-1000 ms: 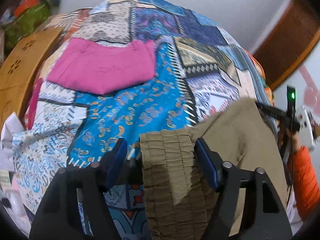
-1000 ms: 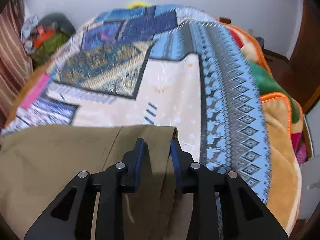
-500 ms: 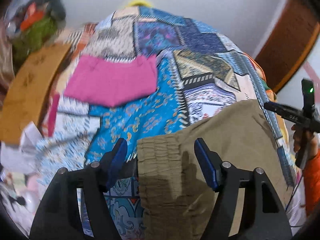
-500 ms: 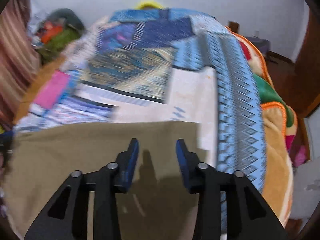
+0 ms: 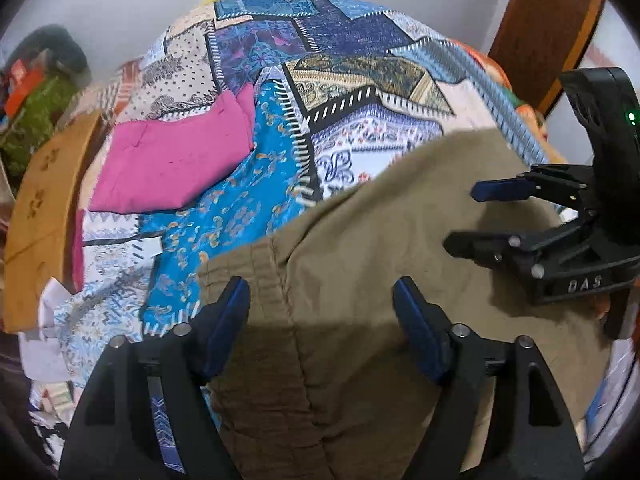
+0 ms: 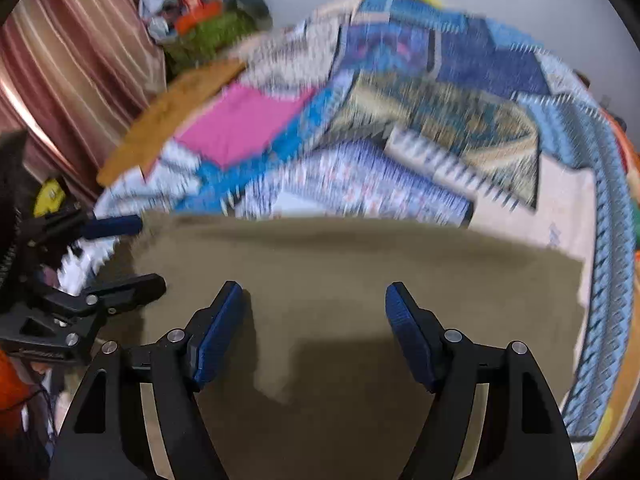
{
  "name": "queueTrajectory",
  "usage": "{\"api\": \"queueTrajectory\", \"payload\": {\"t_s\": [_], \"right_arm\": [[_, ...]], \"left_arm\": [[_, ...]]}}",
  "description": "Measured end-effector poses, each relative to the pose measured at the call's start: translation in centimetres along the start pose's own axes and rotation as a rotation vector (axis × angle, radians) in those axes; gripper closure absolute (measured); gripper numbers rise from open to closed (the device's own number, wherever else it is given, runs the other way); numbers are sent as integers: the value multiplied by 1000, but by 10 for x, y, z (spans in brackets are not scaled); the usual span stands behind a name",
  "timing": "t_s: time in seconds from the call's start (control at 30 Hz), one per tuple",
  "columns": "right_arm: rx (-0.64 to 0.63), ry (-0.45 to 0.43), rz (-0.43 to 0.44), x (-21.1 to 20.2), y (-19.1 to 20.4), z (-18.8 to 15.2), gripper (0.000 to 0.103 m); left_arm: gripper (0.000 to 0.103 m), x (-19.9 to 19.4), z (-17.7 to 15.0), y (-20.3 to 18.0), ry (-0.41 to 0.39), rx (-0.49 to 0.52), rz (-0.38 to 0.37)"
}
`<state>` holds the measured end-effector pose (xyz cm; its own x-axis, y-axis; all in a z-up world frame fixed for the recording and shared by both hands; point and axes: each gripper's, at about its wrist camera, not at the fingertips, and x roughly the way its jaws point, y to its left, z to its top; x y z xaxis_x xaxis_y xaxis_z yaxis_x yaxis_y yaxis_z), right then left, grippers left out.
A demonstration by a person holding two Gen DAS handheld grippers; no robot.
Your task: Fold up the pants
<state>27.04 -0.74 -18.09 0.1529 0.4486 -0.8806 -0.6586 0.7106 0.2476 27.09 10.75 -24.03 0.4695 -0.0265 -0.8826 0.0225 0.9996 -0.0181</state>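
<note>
Olive-brown pants (image 5: 384, 248) lie flat on the patterned bedspread (image 5: 280, 128), their gathered waistband (image 5: 256, 264) at the left. My left gripper (image 5: 320, 300) is open and empty just above the waistband end. My right gripper (image 6: 314, 304) is open and empty above the other part of the pants (image 6: 352, 264). The right gripper also shows at the right of the left wrist view (image 5: 476, 216), jaws apart. The left gripper shows at the left of the right wrist view (image 6: 120, 252), jaws apart.
A folded pink garment (image 5: 172, 160) lies on the bedspread beyond the pants. A curved wooden headboard (image 5: 36, 216) runs along the left. A pile of clothes (image 6: 200, 16) sits in the far corner by a striped curtain (image 6: 68, 64). An orange blanket (image 5: 524, 108) edges the bed's right side.
Both grippers have opened and let go of the pants, which now lie flat. Both views have swung, and the right wrist view is blurred from motion.
</note>
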Motion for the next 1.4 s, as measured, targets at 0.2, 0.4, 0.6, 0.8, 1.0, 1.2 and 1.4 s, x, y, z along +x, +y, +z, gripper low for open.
{"api": "queueTrajectory", "payload": {"t_s": [0.2, 0.4, 0.6, 0.8, 1.0, 1.2, 1.4], "right_arm": [[-77, -16, -85, -16, 11, -36, 32], [-29, -22, -112, -41, 5, -84, 32], [65, -64, -119, -65, -5, -119, 32], [123, -78, -144, -83, -12, -152, 31], [189, -123, -180, -95, -13, -179, 31], [247, -143, -178, -103, -18, -198, 31], [249, -148, -195, -115, -20, -204, 31]], "left_arm": [[16, -12, -21, -2, -20, 0, 8], [11, -25, -43, -12, -56, 26, 94], [11, -36, -61, -14, -59, 1, 110], [11, -49, -80, -13, -67, -32, 90], [11, -59, -92, -11, -73, -61, 82], [10, -75, -107, -6, -88, -63, 85], [10, -90, -121, 13, -40, -164, 16]]}}
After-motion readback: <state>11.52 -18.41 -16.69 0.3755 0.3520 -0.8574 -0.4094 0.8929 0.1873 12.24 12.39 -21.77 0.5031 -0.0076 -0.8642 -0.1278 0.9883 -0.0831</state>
